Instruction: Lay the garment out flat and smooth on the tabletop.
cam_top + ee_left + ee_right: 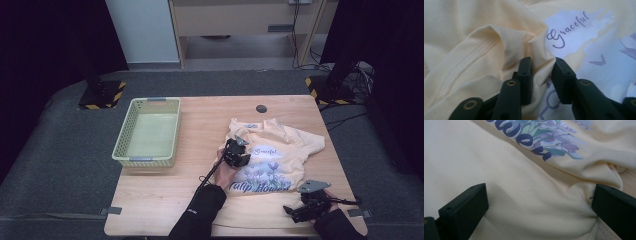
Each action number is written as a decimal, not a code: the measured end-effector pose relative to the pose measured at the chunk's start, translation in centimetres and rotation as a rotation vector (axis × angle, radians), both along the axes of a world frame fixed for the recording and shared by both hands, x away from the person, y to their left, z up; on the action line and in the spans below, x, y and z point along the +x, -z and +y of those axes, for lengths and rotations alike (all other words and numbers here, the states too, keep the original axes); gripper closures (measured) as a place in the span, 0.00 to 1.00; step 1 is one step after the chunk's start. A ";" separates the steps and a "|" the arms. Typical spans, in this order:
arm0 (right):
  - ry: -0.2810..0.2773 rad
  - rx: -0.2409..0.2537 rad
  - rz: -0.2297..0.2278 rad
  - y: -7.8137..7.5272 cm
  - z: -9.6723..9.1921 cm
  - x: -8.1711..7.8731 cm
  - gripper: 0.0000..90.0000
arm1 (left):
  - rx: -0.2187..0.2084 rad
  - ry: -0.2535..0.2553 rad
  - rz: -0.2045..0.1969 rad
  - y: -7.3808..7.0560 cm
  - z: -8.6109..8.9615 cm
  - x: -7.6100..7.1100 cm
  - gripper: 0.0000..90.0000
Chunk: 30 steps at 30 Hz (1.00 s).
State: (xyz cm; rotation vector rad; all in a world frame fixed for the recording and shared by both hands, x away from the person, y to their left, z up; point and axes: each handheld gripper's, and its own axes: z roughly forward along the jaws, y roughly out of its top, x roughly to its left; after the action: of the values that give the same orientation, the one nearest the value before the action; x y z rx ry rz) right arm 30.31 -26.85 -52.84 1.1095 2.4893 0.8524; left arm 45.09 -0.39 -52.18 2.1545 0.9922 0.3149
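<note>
A pale yellow T-shirt (280, 142) with a flower print and purple lettering lies crumpled on the right half of the wooden table (165, 200). My left gripper (239, 152) is down on the shirt's left side, beside the word "Graceful". In the left gripper view its jaws (541, 62) stand a little apart, with a raised fold of the shirt (474, 25) between them, not pinched. My right gripper (295, 212) hovers near the table's front edge by the shirt's lower hem. Its jaws (540, 192) are spread wide over the yellow fabric (511, 182), gripping nothing.
A pale green plastic basket (122, 145) stands on the table's left side, nothing inside. A small dark round cap (261, 108) sits in the tabletop behind the shirt. Bare wood lies between basket and shirt and along the front left.
</note>
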 end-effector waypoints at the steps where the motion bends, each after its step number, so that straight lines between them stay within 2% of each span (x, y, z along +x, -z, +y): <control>1: 0.000 0.000 0.000 0.0 0.0 0.0 0.01 | -0.007 0.003 -0.003 -0.2 0.1 -0.1 0.73; 5: 0.000 0.000 0.000 0.0 0.0 0.0 0.01 | -0.017 -0.009 -0.062 -1.8 1.0 -0.3 0.60; 8: 0.001 0.000 0.000 0.0 0.0 0.0 0.01 | -0.020 -0.030 -0.098 -3.1 2.0 -0.1 0.56; 11: 0.001 0.000 0.000 0.0 0.0 0.0 0.01 | -0.040 -0.054 -0.123 -3.9 2.8 0.4 0.53; 16: 0.001 0.000 0.000 0.0 0.0 0.0 0.01 | -0.041 -0.063 -0.110 -4.2 3.2 1.4 0.50; 19: 0.001 0.000 0.000 0.0 0.0 0.0 0.01 | -0.044 -0.063 -0.117 -3.9 3.0 1.8 0.49; 23: 0.000 0.000 -0.001 0.0 0.0 0.0 0.01 | -0.012 -0.067 -0.096 -2.9 2.7 2.8 0.45; 30: 0.001 0.000 0.000 0.0 0.0 0.0 0.01 | -0.010 -0.060 -0.074 -1.6 2.7 3.6 0.47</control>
State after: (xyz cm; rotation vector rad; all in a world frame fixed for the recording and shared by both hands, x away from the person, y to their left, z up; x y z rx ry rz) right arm 30.32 -26.84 -52.85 1.1103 2.4887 0.8529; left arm 48.74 2.32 -50.58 2.0919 1.0158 0.4149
